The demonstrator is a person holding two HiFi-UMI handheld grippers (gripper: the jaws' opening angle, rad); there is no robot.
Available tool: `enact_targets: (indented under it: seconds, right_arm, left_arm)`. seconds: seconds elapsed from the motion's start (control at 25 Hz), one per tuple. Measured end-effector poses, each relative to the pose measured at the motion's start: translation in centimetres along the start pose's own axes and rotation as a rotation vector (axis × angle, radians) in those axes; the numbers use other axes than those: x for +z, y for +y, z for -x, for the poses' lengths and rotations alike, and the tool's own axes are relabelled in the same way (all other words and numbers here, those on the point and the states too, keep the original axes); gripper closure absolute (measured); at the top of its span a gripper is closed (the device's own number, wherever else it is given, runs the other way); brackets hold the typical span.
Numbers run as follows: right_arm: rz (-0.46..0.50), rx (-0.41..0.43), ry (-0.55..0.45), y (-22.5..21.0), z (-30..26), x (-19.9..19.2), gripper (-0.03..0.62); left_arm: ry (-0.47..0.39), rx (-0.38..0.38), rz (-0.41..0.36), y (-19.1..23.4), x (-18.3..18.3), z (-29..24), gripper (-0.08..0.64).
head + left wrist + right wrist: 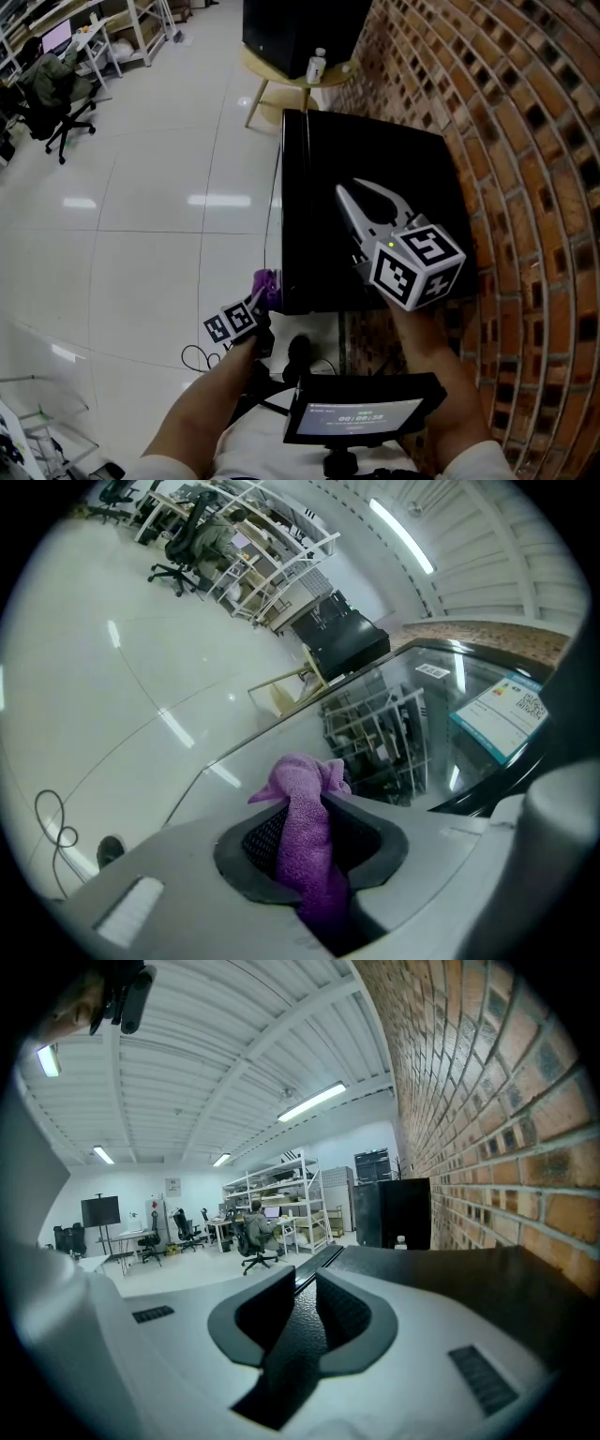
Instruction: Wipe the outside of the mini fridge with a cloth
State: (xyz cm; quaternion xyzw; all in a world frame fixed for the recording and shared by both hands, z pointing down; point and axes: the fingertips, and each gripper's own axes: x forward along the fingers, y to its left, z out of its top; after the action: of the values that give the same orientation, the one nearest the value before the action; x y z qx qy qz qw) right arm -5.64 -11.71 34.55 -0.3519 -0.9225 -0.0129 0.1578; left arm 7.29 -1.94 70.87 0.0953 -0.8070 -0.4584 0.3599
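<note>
The left gripper (309,834) has its 2 jaws pressed onto a purple cloth (302,803). The cloth fills the narrow gap between the pads, and a bunched end sticks out past the tips. In the head view this gripper (263,294) sits low at the left edge of the black mini fridge (319,234), with the cloth (266,285) right against the fridge's side. Whether cloth and fridge actually touch is hard to tell from this angle. The left gripper view shows the fridge's glossy side (394,733) just beyond the cloth.

The right gripper (302,1309) has its jaws a little apart with nothing between them. Only the dark fridge top (450,1279) shows through the slot. In the head view it (369,200) is over the fridge top, near the brick wall (525,141).
</note>
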Motion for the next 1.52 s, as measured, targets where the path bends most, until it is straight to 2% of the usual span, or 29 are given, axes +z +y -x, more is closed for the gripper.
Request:
enact_targets:
  seconds: [0.24,0.72,1.24,1.52]
  right_arm:
    - [-0.001,0.001,0.001,0.0,0.1,0.0,0.531]
    - [0.002,0.007,-0.001,0.1,0.0,0.0,0.531]
    - [0.001,0.008,0.001,0.2,-0.1,0.0,0.531]
    - [0.002,0.008,-0.001,0.2,-0.1,0.0,0.531]
  left_arm:
    - [0.031,0.053,-0.014,1.4,-0.6,-0.8,0.492]
    - [0.05,0.081,-0.026,2.6,-1.0,-1.2,0.492]
    - [0.029,0.061,-0.036,1.7,-0.2,0.2,0.492]
    - [0.005,0.007,-0.029,0.1,0.5,1.5,0.494]
